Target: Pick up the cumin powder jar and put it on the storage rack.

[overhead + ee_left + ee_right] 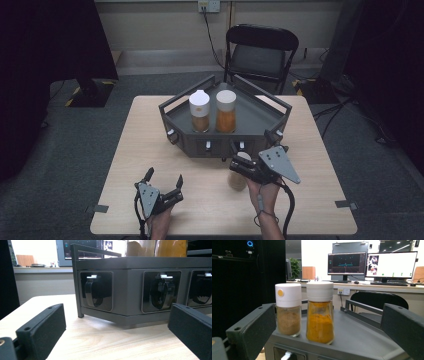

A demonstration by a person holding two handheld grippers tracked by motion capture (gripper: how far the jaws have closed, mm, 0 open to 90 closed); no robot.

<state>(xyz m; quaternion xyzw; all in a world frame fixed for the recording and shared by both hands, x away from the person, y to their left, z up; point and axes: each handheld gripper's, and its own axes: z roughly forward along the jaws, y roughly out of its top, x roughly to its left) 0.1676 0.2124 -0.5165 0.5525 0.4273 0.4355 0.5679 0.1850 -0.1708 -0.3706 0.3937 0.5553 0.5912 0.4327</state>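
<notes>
A dark grey tray (220, 146) stands at the table's far middle. On it are two white-capped jars, upright and side by side: brown powder (199, 111) on the left, orange powder (225, 111) on the right. My left gripper (164, 177) rests open near the front left edge, facing the tray's front wall (127, 290). My right gripper (250, 159) hovers open just before the tray's front right. Between its jaws I see the brown jar (288, 312) and the orange jar (320, 317). A third beige jar (236, 180) stands on the table, partly hidden under the right gripper.
The tray front has recesses holding glossy black clips (160, 293). A black folding chair (260, 50) stands behind the table. Bare tabletop (145, 135) lies left of the tray and between the grippers. Monitors (372, 263) sit on a desk far behind.
</notes>
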